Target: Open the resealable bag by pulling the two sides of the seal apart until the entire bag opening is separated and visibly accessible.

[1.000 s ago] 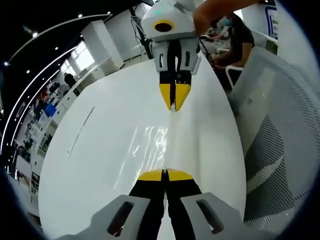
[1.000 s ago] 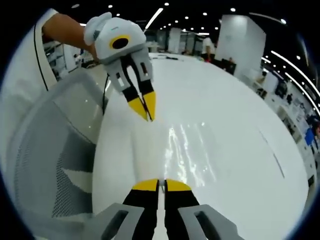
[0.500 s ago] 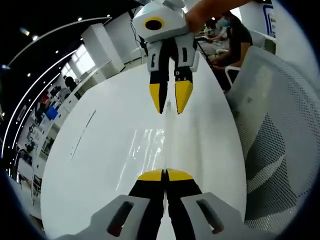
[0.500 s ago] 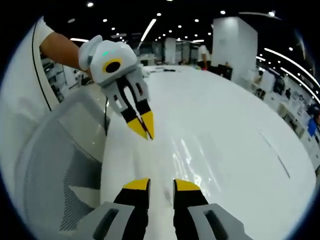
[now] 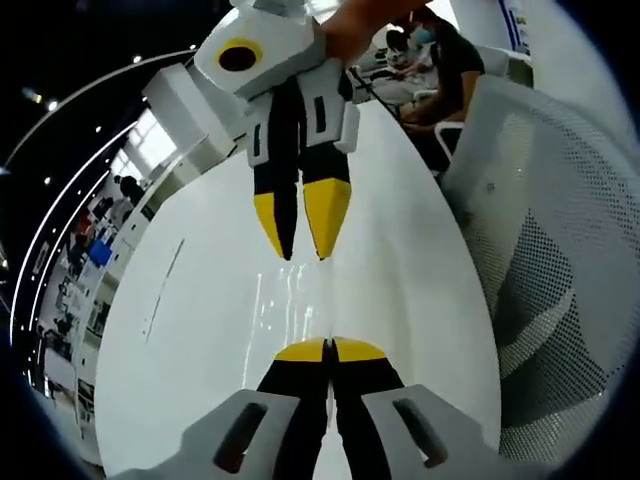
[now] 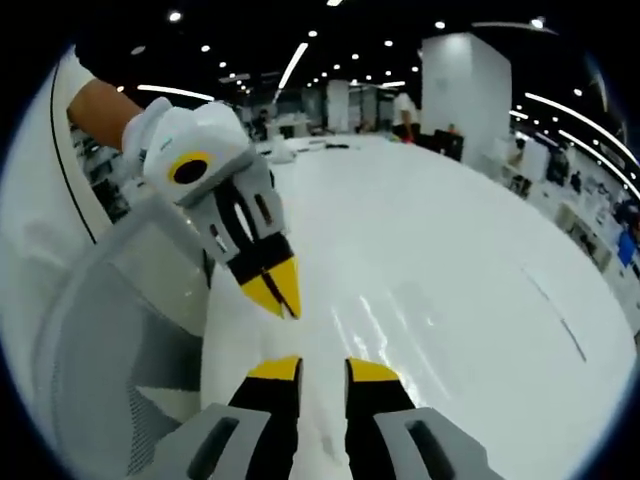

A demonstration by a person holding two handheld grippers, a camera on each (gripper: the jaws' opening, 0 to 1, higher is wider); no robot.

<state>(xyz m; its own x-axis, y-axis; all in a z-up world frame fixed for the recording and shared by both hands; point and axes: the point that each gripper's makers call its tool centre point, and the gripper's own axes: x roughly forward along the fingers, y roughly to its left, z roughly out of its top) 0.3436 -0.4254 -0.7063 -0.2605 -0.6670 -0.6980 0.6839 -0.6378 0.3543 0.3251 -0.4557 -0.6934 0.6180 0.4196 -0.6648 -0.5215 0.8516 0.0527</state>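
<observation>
Right gripper [image 6: 323,368], clamped on the clear resealable bag [image 5: 300,300] a second ago, now has its jaws parted and empty, while the left gripper [image 5: 329,349] stays pinched shut on the bag's near edge over the white table [image 6: 450,260], so the seal probably needs regripping.

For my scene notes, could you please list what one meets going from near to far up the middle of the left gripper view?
Left gripper, jaws together → clear resealable bag on the white table → right gripper, jaws apart → seated people at the far end.
</observation>
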